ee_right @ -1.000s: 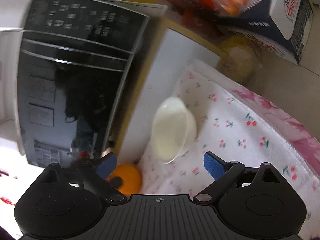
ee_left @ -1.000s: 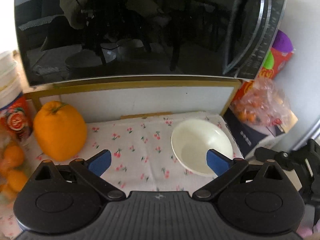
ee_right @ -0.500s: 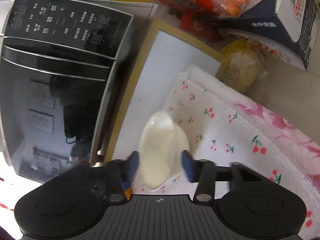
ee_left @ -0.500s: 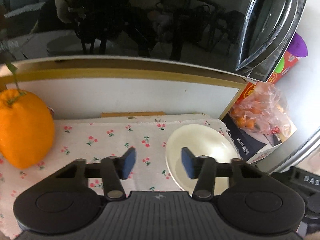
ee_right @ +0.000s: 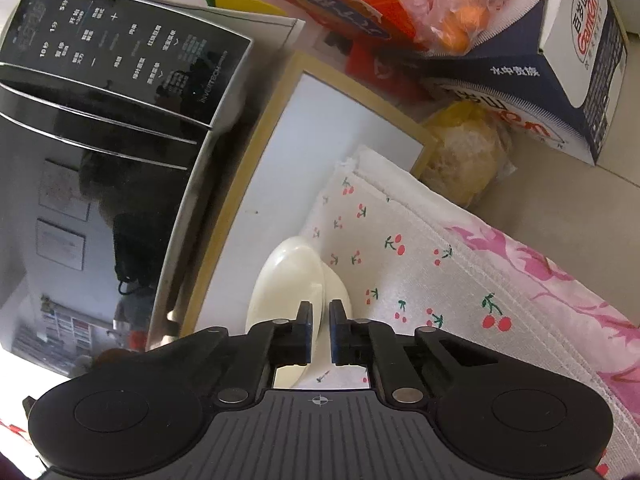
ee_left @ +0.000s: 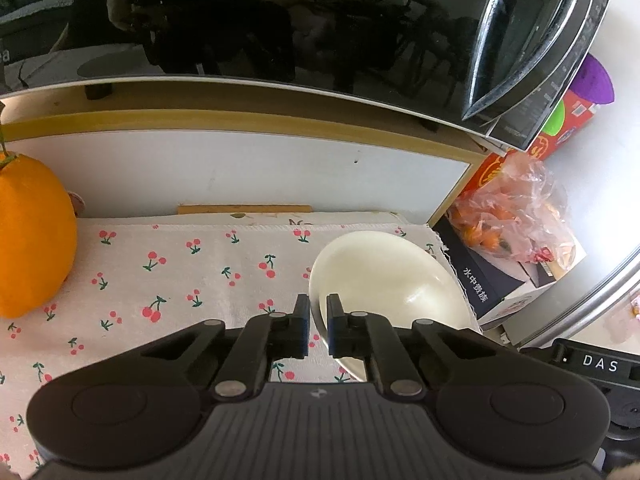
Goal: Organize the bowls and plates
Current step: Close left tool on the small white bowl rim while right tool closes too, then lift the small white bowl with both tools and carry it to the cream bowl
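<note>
Both our tongs have snapped from wide open to pinched in the last second: the left gripper (ee_left: 318, 312) now clamps the near left rim of the cream bowl (ee_left: 384, 276), and the right gripper (ee_right: 321, 320) clamps the rim on its own side, so we judge the bowl secured for lifting. The bowl sits on the cherry-print cloth (ee_left: 192, 276) below the microwave (ee_left: 280, 20), well apart from the orange (ee_left: 32, 236), its wall held between each pair of jaws
</note>
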